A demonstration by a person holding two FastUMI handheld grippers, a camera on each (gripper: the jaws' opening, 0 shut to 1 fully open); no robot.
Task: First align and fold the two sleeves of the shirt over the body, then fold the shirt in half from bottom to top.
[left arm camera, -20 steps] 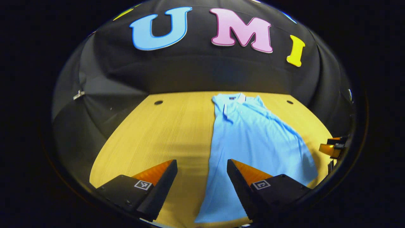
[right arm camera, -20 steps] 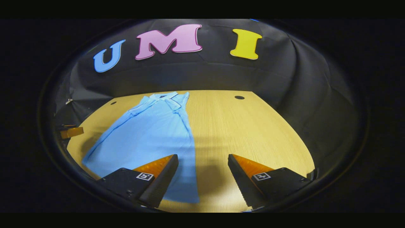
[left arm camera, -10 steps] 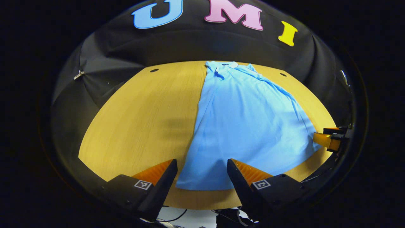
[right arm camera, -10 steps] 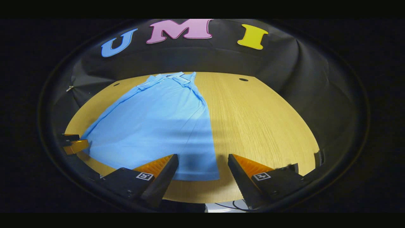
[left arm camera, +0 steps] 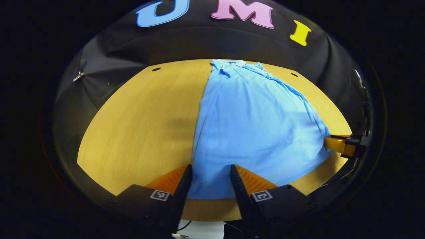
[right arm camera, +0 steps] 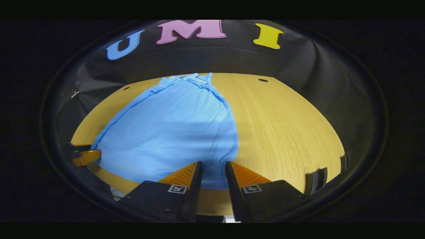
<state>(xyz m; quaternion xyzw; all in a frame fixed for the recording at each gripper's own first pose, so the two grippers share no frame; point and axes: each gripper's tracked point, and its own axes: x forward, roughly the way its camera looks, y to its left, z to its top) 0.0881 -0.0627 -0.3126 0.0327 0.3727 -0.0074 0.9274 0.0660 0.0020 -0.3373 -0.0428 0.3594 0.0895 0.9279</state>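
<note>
A light blue polo shirt [left arm camera: 255, 122] lies flat on the wooden table [left arm camera: 142, 122], collar far, hem near, with its sleeves lying over the body. My left gripper [left arm camera: 210, 167] straddles the hem's left corner, its fingers narrowed with cloth in the gap. My right gripper [right arm camera: 212, 165] straddles the hem's right corner of the shirt [right arm camera: 172, 129], with a narrower gap still showing between its fingers. The right gripper [left arm camera: 342, 146] also appears at the far right of the left gripper view, at the shirt's edge. The left gripper [right arm camera: 83, 154] appears at the left edge of the right gripper view.
The table's front edge [left arm camera: 212, 210] runs just behind the hem, with floor and cables below it. Small dark holes [left arm camera: 156, 69] [right arm camera: 263, 80] mark the far table corners. Black cloth walls surround the table [right arm camera: 285, 126].
Both grippers have dropped toward the near hem and moved onto its corners. Their fingers have narrowed around the cloth, the right more than the left.
</note>
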